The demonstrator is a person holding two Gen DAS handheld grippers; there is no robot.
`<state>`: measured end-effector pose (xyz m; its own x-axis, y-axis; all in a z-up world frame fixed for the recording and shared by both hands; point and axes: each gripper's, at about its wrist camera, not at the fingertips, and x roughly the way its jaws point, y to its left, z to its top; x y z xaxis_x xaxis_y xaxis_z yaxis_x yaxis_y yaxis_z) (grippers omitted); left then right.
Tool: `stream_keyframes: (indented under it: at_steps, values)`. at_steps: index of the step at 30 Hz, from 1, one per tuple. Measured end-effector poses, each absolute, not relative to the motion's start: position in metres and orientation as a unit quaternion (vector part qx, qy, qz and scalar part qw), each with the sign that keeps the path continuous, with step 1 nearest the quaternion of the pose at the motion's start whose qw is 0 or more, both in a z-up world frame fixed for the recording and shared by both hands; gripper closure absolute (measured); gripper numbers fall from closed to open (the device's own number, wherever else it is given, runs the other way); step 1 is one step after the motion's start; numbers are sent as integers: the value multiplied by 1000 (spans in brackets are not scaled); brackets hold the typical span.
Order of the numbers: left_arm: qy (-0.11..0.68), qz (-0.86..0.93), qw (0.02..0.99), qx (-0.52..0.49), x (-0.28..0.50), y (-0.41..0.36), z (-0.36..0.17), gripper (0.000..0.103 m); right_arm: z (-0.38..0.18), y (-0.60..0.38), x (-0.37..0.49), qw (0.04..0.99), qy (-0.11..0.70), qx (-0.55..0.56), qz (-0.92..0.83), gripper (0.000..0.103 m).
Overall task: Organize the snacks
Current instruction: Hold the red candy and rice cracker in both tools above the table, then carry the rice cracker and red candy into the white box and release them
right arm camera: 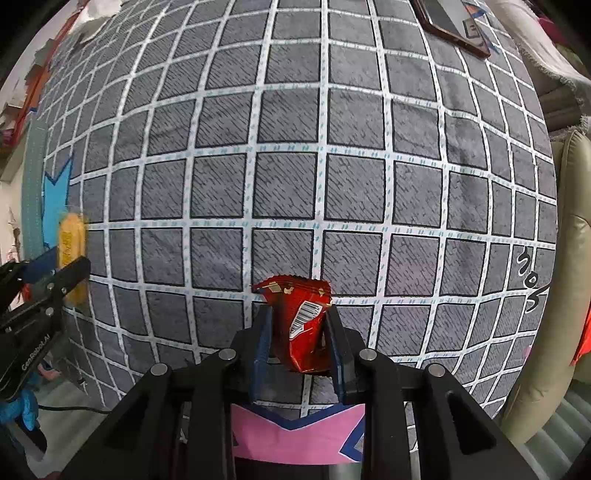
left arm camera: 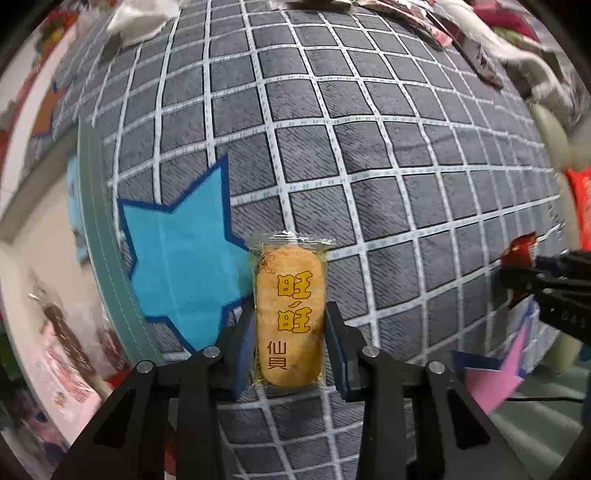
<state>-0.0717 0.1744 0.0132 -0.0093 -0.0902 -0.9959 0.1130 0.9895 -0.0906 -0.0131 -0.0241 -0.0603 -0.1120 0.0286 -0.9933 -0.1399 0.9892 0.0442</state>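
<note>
We see one grey mat (left arm camera: 332, 155) with a white grid, the largest thing in both views, and we place everything against it. Three star patches lie at its edges: one blue star (left arm camera: 181, 266) on its left side and one pink star (right arm camera: 295, 432) at its near edge, with another pink shape (left arm camera: 495, 376) near its right corner that may be that same star.

We hold two hand-held grippers above the mat. The left hand-held gripper (left arm camera: 290, 332) is closed on one rice cracker packet (left arm camera: 290, 314), clear wrap over a yellow cracker, standing upright just right of the blue star. The right hand-held gripper (right arm camera: 297, 332) is clamped on one red snack packet (right arm camera: 301, 325), crumpled, barcode facing us, above the mat's near edge just beyond the pink star.

One dark flat thing (right arm camera: 454, 26) lies at the mat's far right corner.
</note>
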Motion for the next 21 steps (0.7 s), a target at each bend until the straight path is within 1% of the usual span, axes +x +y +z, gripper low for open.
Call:
stream_keyframes:
  at_steps: [4, 12, 21]
  values:
    - [694, -75, 716, -12, -73, 186, 27, 64, -44, -15, -8, 670, 738, -21, 74, 73]
    - [656, -64, 751, -47, -78, 217, 73, 64, -2, 23, 4, 679, 725, -10, 114, 73]
    - [623, -2, 777, -94, -80, 286, 108, 64, 44, 121, 17, 686, 702, -38, 188, 73]
